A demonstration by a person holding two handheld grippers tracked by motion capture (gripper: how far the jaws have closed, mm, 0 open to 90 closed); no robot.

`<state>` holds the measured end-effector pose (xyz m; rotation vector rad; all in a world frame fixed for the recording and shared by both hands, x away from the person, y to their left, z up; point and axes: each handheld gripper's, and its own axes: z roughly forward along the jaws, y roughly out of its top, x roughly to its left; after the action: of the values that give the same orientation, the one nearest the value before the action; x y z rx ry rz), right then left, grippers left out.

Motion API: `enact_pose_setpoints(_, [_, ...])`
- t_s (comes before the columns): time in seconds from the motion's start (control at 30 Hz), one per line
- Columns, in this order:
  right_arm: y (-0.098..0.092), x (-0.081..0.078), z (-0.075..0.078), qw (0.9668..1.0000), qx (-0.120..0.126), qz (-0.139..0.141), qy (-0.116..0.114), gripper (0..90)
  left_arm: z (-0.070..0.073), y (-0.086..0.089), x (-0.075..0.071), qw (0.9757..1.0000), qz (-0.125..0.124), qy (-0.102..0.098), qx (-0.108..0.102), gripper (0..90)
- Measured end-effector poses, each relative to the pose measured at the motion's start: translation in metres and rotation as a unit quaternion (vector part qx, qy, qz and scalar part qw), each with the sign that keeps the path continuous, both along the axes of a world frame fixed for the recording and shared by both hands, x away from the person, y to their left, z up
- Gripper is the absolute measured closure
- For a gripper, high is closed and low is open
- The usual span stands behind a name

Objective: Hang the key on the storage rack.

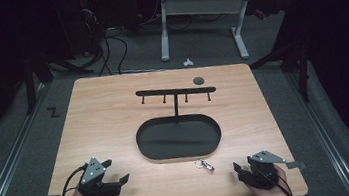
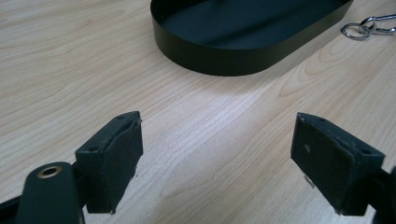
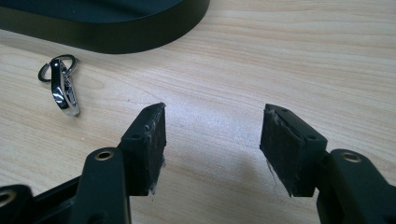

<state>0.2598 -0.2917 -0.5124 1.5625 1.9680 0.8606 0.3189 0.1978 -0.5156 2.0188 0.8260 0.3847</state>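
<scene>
High view: wooden table (image 1: 114, 115) with a black oval tray (image 1: 178, 138) at its middle, the landmark here. A black T-shaped rack (image 1: 175, 94) with four short pegs stands at the tray's far rim. A small dark round disc (image 1: 198, 80) lies beyond the rack, to its right. A silver key ring with clasp (image 1: 204, 164) lies on the wood just off the tray's near right edge, not touching it. Left gripper (image 1: 116, 176) sits near-left of the tray, jaws apart, nothing between them. Right gripper (image 1: 238, 169) sits near-right of the tray, close to the key ring.

Left gripper view: left gripper (image 2: 217, 158) jaws wide apart over bare wood. Tray (image 2: 224, 58) ahead; key ring (image 2: 364, 29) beside its right end.

Right gripper view: right gripper (image 3: 212, 140) jaws apart, empty. Key ring (image 3: 61, 86) ahead-left, just short of the tray wall (image 3: 116, 39).
</scene>
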Motion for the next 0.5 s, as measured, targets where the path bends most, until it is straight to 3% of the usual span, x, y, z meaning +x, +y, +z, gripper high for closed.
enact_pose_setpoints(0.5, [-0.0012, -0.0019, -0.0022, 1.0, 0.004, -0.004, 0.007, 40.6, -0.001, -0.006, 0.0014, 0.9999, -0.015, 0.003, 0.004, 17.2])
